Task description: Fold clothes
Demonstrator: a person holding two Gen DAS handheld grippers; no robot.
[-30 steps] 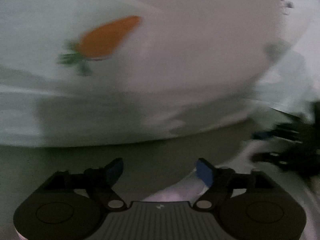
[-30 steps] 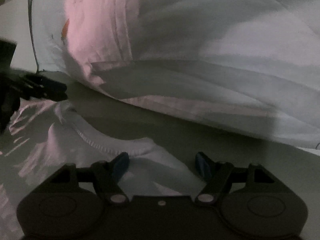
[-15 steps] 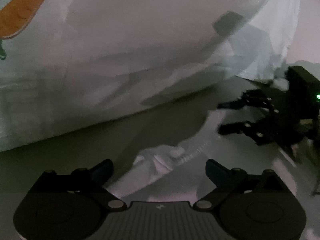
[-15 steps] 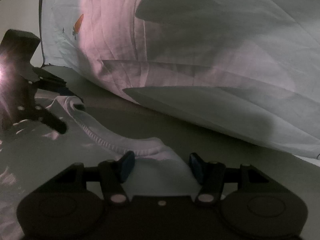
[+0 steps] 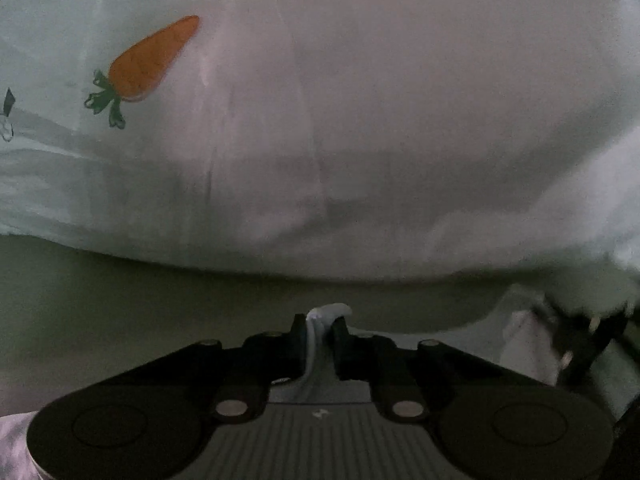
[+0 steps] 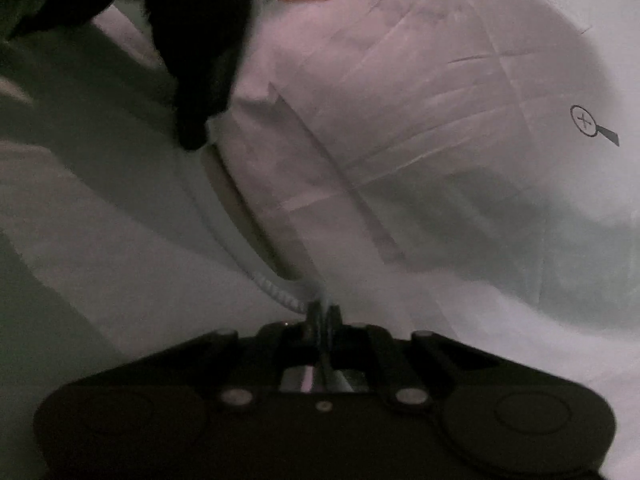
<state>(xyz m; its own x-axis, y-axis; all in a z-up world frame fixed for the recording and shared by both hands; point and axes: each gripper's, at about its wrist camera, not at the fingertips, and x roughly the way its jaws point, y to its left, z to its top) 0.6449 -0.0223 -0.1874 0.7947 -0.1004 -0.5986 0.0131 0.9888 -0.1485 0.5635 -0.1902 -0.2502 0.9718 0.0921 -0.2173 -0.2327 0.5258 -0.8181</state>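
Dim grey tabletop (image 5: 120,300) shows along the lower left of the left wrist view, under a big white sheet (image 5: 360,120) with an orange carrot print (image 5: 154,60) at upper left. At bottom centre, the left gripper (image 5: 322,330) pinches a fold of white garment (image 5: 326,314). In the right wrist view, the right gripper (image 6: 322,316) clamps the garment's ribbed collar (image 6: 276,292), bottom centre.

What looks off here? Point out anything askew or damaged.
Nothing looks damaged. The white garment is creased, with a flap folded back near its middle. Both the left gripper and the right gripper are shut on pinches of its fabric. The view is dim and blurred.
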